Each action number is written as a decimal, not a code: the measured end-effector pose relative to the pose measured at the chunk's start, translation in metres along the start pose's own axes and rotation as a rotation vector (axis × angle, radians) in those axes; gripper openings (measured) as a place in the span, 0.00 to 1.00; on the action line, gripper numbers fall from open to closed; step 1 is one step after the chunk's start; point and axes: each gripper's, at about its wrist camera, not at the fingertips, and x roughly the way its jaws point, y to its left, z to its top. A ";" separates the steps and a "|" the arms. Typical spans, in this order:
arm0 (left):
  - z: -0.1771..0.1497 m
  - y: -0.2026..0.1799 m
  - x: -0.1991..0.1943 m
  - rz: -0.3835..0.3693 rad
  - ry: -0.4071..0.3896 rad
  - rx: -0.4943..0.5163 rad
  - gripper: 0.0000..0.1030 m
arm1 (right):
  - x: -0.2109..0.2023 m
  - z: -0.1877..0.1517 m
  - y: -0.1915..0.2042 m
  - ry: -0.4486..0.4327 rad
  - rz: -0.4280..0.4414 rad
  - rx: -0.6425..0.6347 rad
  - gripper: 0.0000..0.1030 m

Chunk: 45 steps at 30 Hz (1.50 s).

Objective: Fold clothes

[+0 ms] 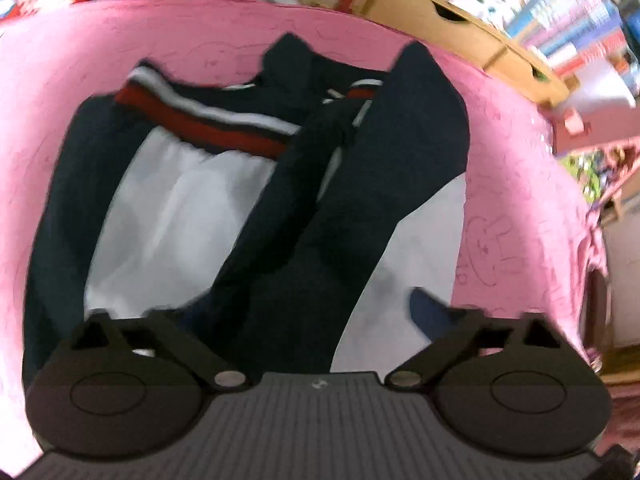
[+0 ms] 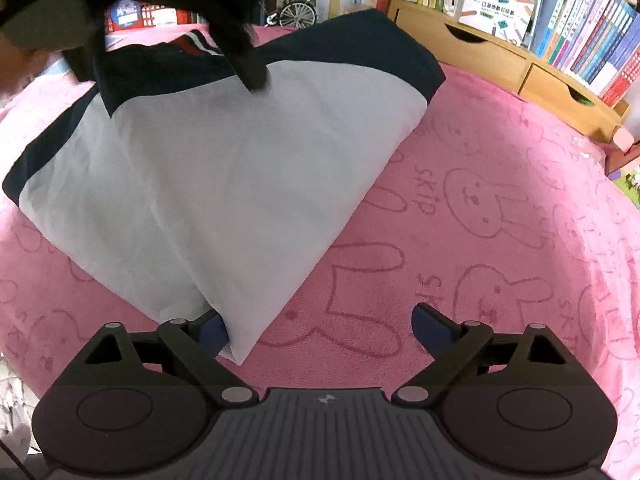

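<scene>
Navy-and-white jacket (image 2: 224, 168) lay part-folded on pink bunny blanket (image 2: 500, 216). R gripper (image 2: 316, 326) pointed down at jacket's near white corner; fingers wide apart, nothing clamped. Corner tip sat just inside the left finger (image 2: 210, 330), touching or nearly so – couldn't tell which; right finger over bare blanket. L gripper (image 1: 276, 312) hung above jacket's middle; fingers apart, gripping nothing, navy sleeve fabric running up between them. Red/white striped band (image 1: 208, 120) lay beyond the L fingers. Wooden drawer unit (image 2: 492, 56) w/ books (image 2: 592, 40) stood past the blanket, beyond R fingers.
</scene>
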 end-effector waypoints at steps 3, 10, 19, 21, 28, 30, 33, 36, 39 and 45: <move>-0.003 0.005 -0.016 -0.037 -0.040 0.012 0.20 | -0.002 -0.004 0.000 -0.008 -0.009 -0.001 0.95; -0.037 0.063 -0.056 0.058 -0.068 -0.095 0.13 | 0.001 -0.007 -0.004 -0.012 -0.013 0.050 0.99; -0.023 0.083 -0.068 -0.074 -0.120 -0.190 0.96 | 0.003 -0.008 -0.005 -0.012 0.002 0.067 0.99; -0.011 0.066 -0.053 -0.058 -0.101 -0.121 0.99 | 0.004 -0.007 -0.005 -0.012 0.001 0.066 0.99; -0.014 0.033 0.015 0.048 0.110 0.043 0.34 | 0.002 -0.008 -0.003 -0.021 -0.009 0.054 1.00; -0.019 0.039 0.003 0.026 0.075 0.023 0.12 | 0.001 -0.008 -0.001 -0.026 -0.015 0.044 1.00; -0.027 0.055 -0.023 0.060 0.018 0.011 0.10 | 0.000 -0.009 -0.001 -0.033 -0.018 0.040 1.00; -0.036 0.085 -0.041 0.160 0.004 -0.050 0.00 | 0.000 -0.010 -0.002 -0.035 -0.014 0.043 1.00; -0.045 0.116 -0.055 0.073 0.031 -0.171 0.02 | 0.000 -0.010 -0.002 -0.038 -0.011 0.043 1.00; -0.043 0.087 -0.043 -0.097 -0.034 -0.182 0.93 | -0.001 -0.010 0.000 -0.040 -0.017 0.038 1.00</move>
